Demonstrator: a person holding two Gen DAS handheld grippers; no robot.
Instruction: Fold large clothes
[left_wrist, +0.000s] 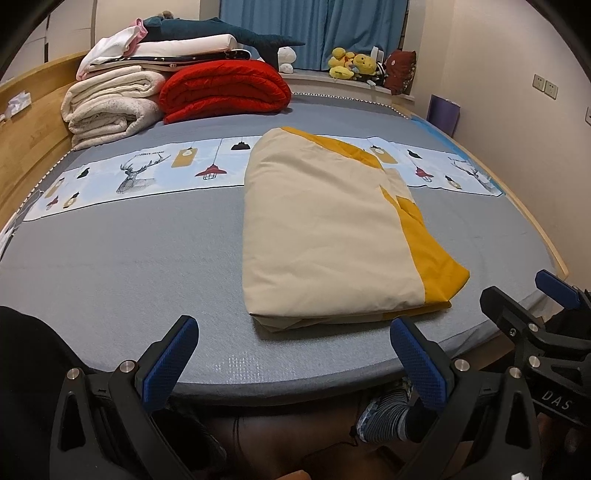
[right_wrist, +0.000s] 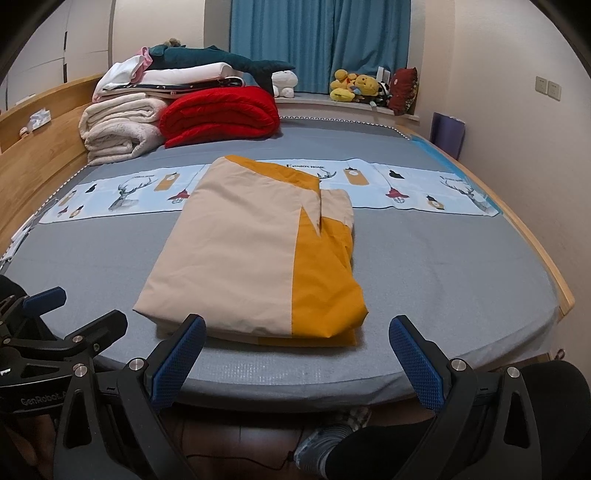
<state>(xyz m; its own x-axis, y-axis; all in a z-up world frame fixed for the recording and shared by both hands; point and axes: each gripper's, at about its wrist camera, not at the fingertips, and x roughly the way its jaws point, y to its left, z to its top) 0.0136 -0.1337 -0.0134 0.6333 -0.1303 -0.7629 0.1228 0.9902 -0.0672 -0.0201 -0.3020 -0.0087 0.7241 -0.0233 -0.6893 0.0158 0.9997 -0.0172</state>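
— Where is the cloth?

— The folded cream-and-mustard bedsheet (left_wrist: 332, 229) lies flat on the grey bed (left_wrist: 129, 258), its near edge close to the foot of the mattress, its far end over the printed band with deer and lamps (left_wrist: 140, 173). The mustard part runs along its right side.

— And your grippers?

— My left gripper (left_wrist: 294, 354) hangs just off the bed's near edge, fingers spread wide, nothing between them. My right gripper (right_wrist: 297, 354) is the same: jaws apart, empty, just short of the sheet's near edge. Neither touches the fabric.

— What else is on the bed?

— Far left corner: a red quilt (left_wrist: 225, 92) beside rolled white blankets (left_wrist: 110, 107), folded linens stacked above. Yellow plush toys (left_wrist: 351, 64) sit on the sill under the blue curtain (left_wrist: 314, 29).
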